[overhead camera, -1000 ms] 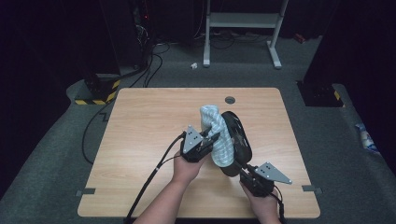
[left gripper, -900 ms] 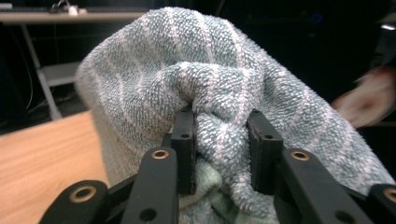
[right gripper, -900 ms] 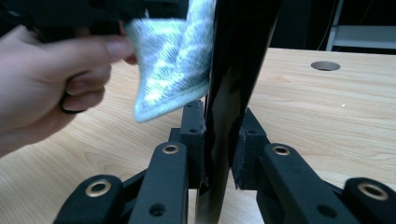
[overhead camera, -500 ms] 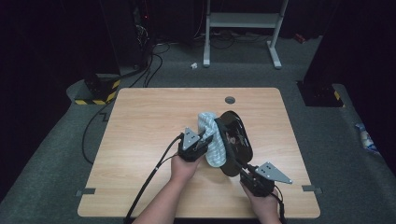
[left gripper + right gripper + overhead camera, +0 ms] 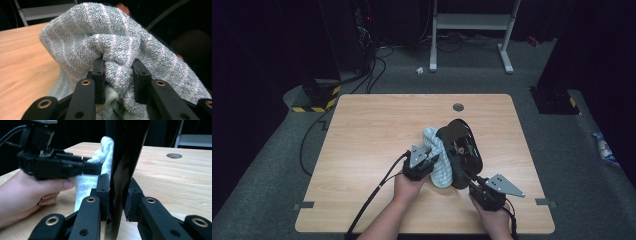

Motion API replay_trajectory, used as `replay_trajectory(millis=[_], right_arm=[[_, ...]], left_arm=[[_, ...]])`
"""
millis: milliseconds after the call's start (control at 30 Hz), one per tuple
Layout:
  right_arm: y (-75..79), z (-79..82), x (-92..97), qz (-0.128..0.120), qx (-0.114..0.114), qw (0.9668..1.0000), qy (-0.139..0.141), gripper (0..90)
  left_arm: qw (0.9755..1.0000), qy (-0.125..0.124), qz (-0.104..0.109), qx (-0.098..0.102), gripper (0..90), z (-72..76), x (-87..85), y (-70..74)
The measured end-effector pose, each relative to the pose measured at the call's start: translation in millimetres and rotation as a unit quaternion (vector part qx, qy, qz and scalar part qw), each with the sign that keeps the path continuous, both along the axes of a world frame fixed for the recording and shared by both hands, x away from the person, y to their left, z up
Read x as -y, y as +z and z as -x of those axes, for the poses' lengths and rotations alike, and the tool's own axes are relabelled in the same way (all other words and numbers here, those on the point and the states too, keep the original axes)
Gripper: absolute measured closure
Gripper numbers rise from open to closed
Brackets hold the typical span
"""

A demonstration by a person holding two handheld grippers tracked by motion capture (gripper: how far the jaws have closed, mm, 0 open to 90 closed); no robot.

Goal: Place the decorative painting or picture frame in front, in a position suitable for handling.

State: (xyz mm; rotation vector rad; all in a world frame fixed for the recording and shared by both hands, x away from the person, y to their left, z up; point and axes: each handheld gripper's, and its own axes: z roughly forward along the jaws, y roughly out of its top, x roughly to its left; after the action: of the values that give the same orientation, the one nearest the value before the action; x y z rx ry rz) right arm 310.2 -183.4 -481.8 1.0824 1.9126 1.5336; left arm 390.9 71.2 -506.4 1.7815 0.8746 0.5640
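A glossy black oval plate (image 5: pixel 462 145) stands tilted on edge above the wooden table (image 5: pixel 372 130). My right gripper (image 5: pixel 470 178) is shut on its lower rim, and in the right gripper view both jaws of the right gripper (image 5: pixel 117 192) clamp the thin black plate (image 5: pixel 125 150). A pale green striped towel (image 5: pixel 435 156) lies bunched against the plate's left face. My left gripper (image 5: pixel 432 161) is shut on it, and in the left gripper view a fold of the towel (image 5: pixel 100 32) is pinched between the jaws of the left gripper (image 5: pixel 118 72). The left gripper (image 5: pixel 92 167) and the towel (image 5: pixel 106 152) press beside the plate.
A round cable hole (image 5: pixel 458 106) sits near the table's far edge. A black cable (image 5: pixel 377 192) trails from the left gripper toward the table's front edge. Behind the table stand a white metal frame (image 5: pixel 472 22) and a black-and-yellow striped base (image 5: pixel 314 97).
My left gripper has come down along the plate's left face with the towel, which now sits lower. The right gripper and the plate have stayed in place.
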Motion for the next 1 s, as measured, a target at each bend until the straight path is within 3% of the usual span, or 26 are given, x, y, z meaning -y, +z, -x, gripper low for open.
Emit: replay_trajectory(millis=[100,233,367,833,1000], right_arm=[[-0.1,0.1,0.2,0.000,-0.001,1.0000,0.000,76.8],[-0.3,-0.1,0.2,0.000,-0.001,1.0000,0.001,77.0],[-0.4,0.5,-1.2,0.001,0.001,1.0000,0.003,77.2],[-1.3,-0.5,1.5,0.000,-0.004,1.0000,-0.001,76.7],[-1.4,-0.7,1.9,-0.001,-0.007,1.0000,-0.002,76.6]], left_arm=[[0.9999,-0.010,0.003,0.001,68.8,7.2,2.7,0.5],[0.9996,-0.024,0.009,0.014,68.8,13.9,4.1,11.4],[0.9989,-0.022,0.033,0.027,68.8,10.3,2.9,28.8],[0.9940,-0.030,0.067,0.081,68.8,-6.4,13.8,97.9],[0.9939,-0.032,0.071,0.077,68.8,-5.9,15.3,93.0]])
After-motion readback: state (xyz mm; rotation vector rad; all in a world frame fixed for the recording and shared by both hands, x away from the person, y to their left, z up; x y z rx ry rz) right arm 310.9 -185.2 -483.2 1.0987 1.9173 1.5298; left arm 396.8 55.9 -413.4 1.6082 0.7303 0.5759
